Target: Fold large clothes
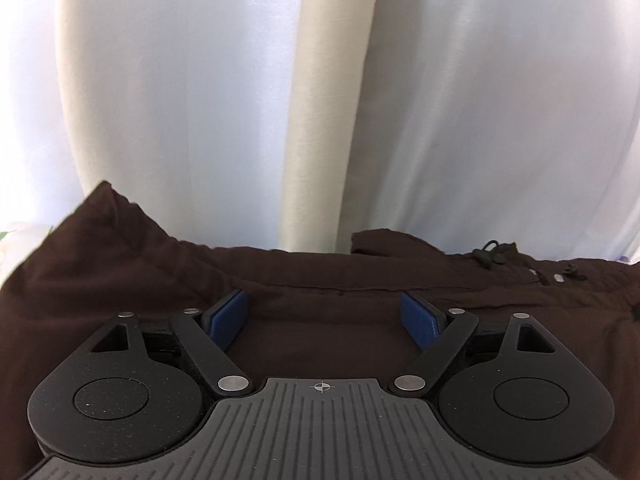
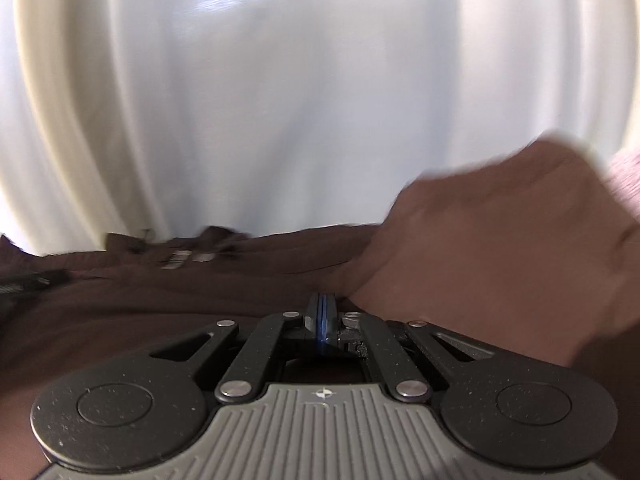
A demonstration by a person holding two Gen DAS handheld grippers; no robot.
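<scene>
The dark brown garment point(image 1: 320, 280) lies spread under and ahead of the left gripper point(image 1: 326, 316), whose blue pads point(image 1: 228, 316) stand wide apart with only flat cloth showing between them, nothing pinched. Beyond it hangs a pale curtain point(image 1: 328, 100). The right gripper point(image 2: 321, 312) has its pads pressed together just above the same brown cloth point(image 2: 160, 292); whether any fabric is caught between them I cannot tell. A blurred hand point(image 2: 500, 232) sits just to its right.

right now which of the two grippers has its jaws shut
The right gripper: its blue pads are pressed together over the brown garment. The left gripper has its pads spread wide apart.
</scene>
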